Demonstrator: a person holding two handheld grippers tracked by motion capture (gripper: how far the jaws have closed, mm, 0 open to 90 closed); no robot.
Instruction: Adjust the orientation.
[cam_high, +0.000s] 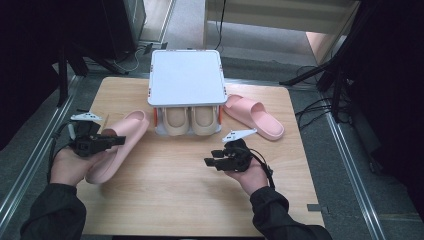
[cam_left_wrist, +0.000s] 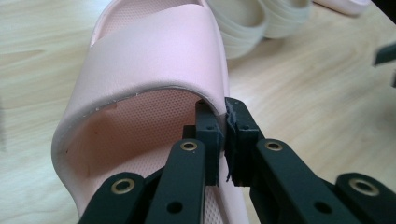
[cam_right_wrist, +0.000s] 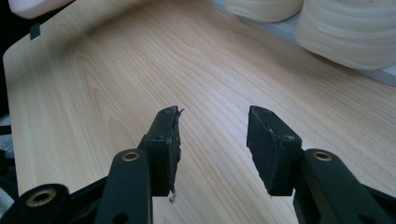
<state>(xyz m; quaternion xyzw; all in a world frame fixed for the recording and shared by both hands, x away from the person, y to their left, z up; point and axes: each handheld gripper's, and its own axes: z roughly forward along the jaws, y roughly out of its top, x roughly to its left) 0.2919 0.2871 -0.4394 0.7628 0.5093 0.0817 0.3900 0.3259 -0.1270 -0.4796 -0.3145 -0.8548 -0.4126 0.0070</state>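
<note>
Carefully now: my left gripper (cam_left_wrist: 223, 140) is clamped on the strap edge of the pink slipper (cam_left_wrist: 154, 60). Thin bite, so I should carry it low and level toward the shoe rack (cam_high: 185, 80), probably its free shelf. My right gripper (cam_right_wrist: 212, 149) hangs empty, jaws apart over the table (cam_right_wrist: 93, 93). Second pink slipper (cam_high: 254, 116) lies right of the rack.
</note>
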